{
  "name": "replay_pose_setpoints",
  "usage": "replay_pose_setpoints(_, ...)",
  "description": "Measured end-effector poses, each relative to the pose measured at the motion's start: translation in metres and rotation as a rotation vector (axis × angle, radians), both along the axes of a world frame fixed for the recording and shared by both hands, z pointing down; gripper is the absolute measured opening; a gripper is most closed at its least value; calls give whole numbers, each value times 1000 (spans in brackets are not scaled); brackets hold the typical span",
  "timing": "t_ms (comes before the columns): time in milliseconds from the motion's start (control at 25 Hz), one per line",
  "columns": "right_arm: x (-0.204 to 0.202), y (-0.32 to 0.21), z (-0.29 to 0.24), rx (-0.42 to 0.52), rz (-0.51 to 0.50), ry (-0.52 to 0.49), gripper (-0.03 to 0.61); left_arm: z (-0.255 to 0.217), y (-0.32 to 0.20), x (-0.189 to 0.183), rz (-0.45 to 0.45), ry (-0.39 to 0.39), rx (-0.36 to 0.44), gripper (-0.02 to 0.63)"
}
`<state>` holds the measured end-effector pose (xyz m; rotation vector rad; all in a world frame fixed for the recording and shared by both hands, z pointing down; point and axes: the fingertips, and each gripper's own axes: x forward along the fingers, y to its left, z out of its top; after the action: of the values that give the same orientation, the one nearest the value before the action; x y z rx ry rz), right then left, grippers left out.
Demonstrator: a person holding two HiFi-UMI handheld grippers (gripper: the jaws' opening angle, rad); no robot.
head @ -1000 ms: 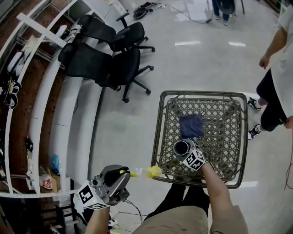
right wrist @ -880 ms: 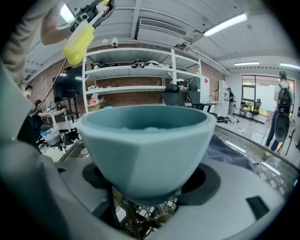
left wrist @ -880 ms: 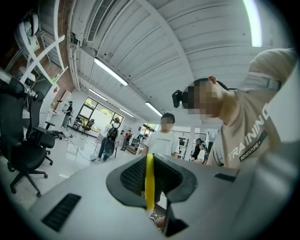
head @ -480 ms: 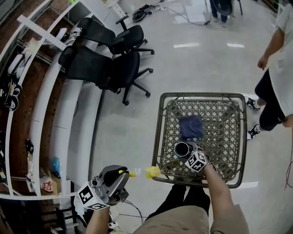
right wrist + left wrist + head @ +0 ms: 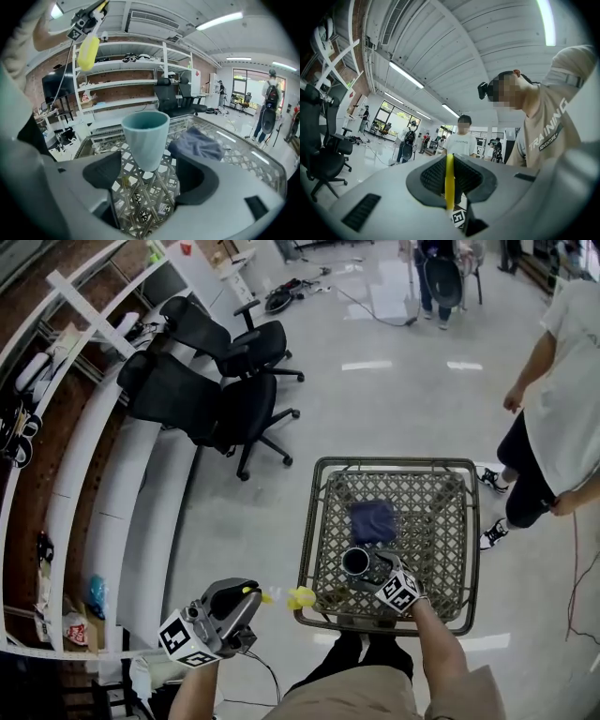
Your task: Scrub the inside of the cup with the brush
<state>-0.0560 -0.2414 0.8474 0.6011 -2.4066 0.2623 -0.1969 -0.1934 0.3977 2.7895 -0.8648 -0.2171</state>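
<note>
A teal cup (image 5: pixel 146 136) stands upright between the jaws of my right gripper (image 5: pixel 148 174), which is shut on its lower part. From above, the cup (image 5: pixel 356 562) shows its open mouth over the front left of the woven table (image 5: pixel 450 549), with the right gripper (image 5: pixel 372 572) just behind it. My left gripper (image 5: pixel 251 600) is off the table's front left corner, shut on the thin handle of a yellow brush (image 5: pixel 449 180). The brush head (image 5: pixel 302 596) hovers at the table edge, apart from the cup, and the brush (image 5: pixel 88 51) also shows high on the left.
A dark blue cloth (image 5: pixel 373 519) lies on the table behind the cup. Black office chairs (image 5: pixel 220 395) and white shelving (image 5: pixel 84 484) stand to the left. A person in a white shirt (image 5: pixel 562 371) stands at the table's right side.
The head view has tilted, so the table sits lower and further left in the picture. Cup, brush and both grippers keep about the same places relative to the table.
</note>
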Motion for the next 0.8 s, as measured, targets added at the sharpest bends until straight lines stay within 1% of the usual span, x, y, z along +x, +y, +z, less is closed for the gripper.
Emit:
replay_pose_setpoints(120, 7, 12, -32, -1, -14, -33, 379, -1, 3, -5, -7, 9, 13, 52)
replay_pose_setpoints(160, 11, 14, -43, 6, -6, -43, 342, -1, 3, -6, -8, 14, 15, 52)
replay_pose_setpoints(200, 17, 14, -54, 21, 7, -47, 285, -1, 3, -7, -8, 22, 18, 52)
replay_pose_setpoints(240, 24, 13, -64, 41, 23, -51, 214, 0, 2, -7, -7, 31, 20, 52)
replay_pose_setpoints(280, 30, 12, -75, 60, 39, -58, 167, 0, 1, -7, -6, 39, 23, 52)
replay_pose_setpoints(360, 37, 12, -100, 91, 67, -81, 96, -1, 2, -6, -2, 49, 28, 52)
replay_pose_setpoints(400, 39, 13, -113, 107, 80, -92, 83, -1, 3, -6, 2, 53, 31, 52)
replay_pose_setpoints(440, 42, 15, -126, 124, 92, -101, 51, -1, 5, -5, 5, 59, 36, 52)
replay_pose_setpoints(560, 47, 20, -160, 161, 108, -115, 23, -4, 8, -3, 18, 74, 53, 52)
replay_pose_setpoints(680, 45, 28, -189, 178, 91, -105, 17, -9, 9, -6, 27, 85, 71, 52)
replay_pose_setpoints(800, 45, 32, -213, 185, 86, -124, 17, -9, 9, -7, 32, 90, 87, 52)
